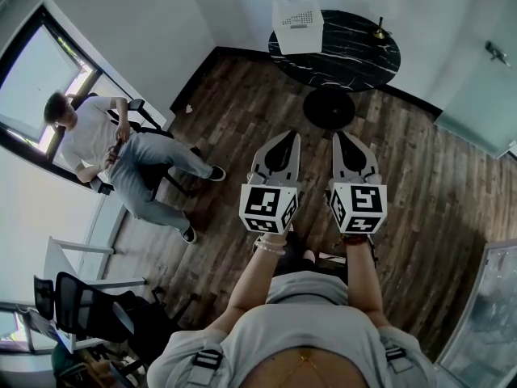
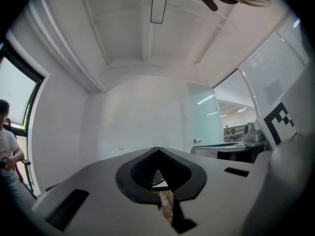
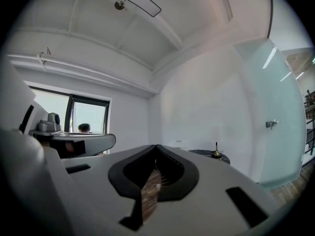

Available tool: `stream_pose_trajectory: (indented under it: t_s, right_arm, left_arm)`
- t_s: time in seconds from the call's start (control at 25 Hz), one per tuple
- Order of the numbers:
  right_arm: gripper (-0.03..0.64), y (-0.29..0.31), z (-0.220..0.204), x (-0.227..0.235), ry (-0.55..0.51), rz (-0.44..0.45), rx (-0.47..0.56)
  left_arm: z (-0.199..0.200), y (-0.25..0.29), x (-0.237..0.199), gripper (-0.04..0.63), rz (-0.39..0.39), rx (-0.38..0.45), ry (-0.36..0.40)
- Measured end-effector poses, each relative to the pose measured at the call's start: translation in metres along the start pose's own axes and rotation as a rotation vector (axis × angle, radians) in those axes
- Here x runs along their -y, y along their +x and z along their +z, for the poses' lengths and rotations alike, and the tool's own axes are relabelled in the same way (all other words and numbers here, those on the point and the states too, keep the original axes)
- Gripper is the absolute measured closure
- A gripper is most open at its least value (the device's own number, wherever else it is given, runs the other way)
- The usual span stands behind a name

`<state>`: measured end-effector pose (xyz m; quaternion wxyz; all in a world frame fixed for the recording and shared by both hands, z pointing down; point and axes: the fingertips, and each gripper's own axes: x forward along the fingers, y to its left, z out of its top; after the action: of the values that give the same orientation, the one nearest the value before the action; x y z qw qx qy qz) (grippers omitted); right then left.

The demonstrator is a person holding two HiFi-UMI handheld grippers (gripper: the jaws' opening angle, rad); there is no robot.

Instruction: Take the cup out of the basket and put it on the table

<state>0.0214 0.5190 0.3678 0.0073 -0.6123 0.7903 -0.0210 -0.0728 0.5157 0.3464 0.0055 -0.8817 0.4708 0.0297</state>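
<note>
Closest to the head cam is our own torso [image 1: 307, 330], forearms out, with both tools held level over the wood floor [image 1: 242, 111]. On the left gripper [image 1: 287, 136] the jaws are together with nothing between them; its own view shows only floor through the slot behind the tips. The right gripper [image 1: 341, 136] is the same, fully closed and empty. Off to the left are an office chair [image 1: 85, 314] and, further out, a seated person [image 1: 105, 148] by the window [image 1: 28, 71], neither relevant to the job. Farthest ahead is the round black table [image 1: 347, 63], with a white perforated basket [image 1: 297, 24] on its left side and a small brass object [image 1: 379, 32] on its right. We can't see the cup in any view; we assume it's inside the basket. Our read is that nothing is done yet and we're well apart from the table. What's left: approach, open one set of jaws, reach in, grip the cup, lift it out and set it on bare tabletop.
</note>
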Motion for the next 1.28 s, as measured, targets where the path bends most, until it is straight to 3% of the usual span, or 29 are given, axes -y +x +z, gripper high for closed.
stream_pose_trajectory:
  t_s: [0.64, 1.28]
  right_arm:
    - [0.609, 0.068, -0.001, 0.045, -0.014, -0.080, -0.010]
    - [0.609, 0.170, -0.008, 0.047, -0.026, -0.140, -0.034]
  left_arm:
    - [-0.011, 0.091, -0.024, 0.589, -0.083, -0.011, -0.011]
    - [-0.023, 0.167, -0.096, 0.589, -0.163, -0.018, -0.037]
